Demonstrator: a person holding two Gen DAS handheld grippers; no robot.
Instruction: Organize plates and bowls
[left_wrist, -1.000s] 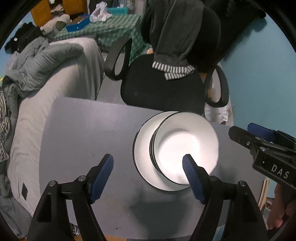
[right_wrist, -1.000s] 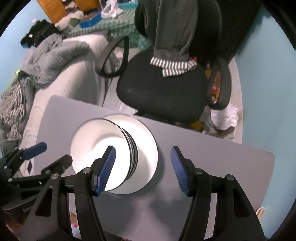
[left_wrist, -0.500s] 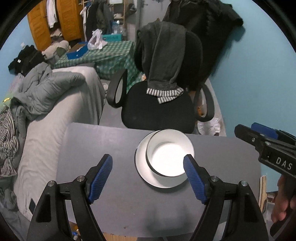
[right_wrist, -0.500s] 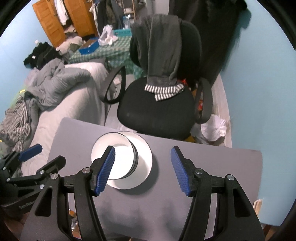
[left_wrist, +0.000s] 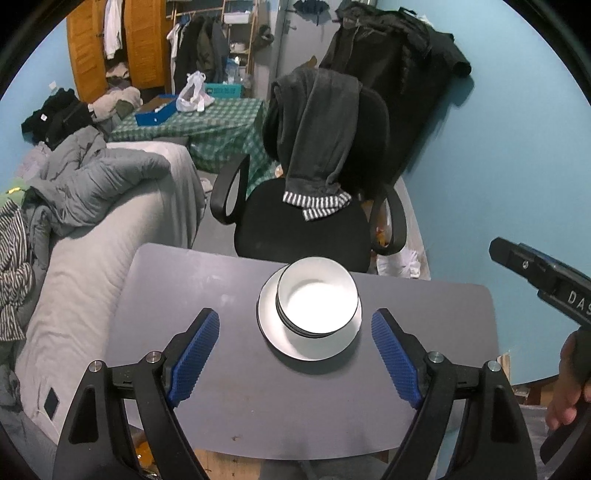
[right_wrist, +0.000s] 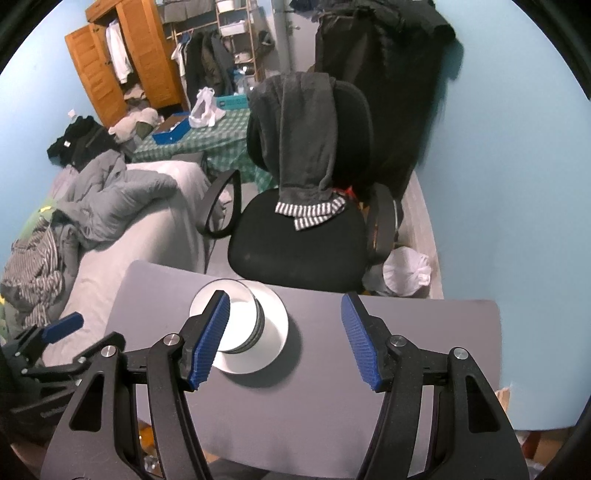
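Nearest to me, my left gripper (left_wrist: 295, 354) has its jaws spread wide with nothing between them; they have just been opening further, and the stack shows in the gap only because it sits below on the counter (left_wrist: 207, 413). My right gripper (right_wrist: 284, 343) hangs with its jaws parted and empty too, its left blue pad crossing in front of the dishes without touching them. The white bowls (left_wrist: 317, 301) sit nested, dark-rimmed, on top of a white plate (left_wrist: 269, 332) near the far middle of the grey counter, and that looks to me like a finished stack, so I judge the step in hand is backing clear. To do that well I would lift both tools straight away from the rims, keep the jaws apart, and avoid sweeping sideways, since a nudge on the upper bowl could slide it off centre. The bare counter around the stack gives me room. Beyond the far edge stands a black office chair (left_wrist: 303, 229) with a grey garment (left_wrist: 317, 125) draped over its back, close enough to matter only if I push forward. Left of it lies a bed (left_wrist: 92, 258) heaped with clothes, well apart from my work.
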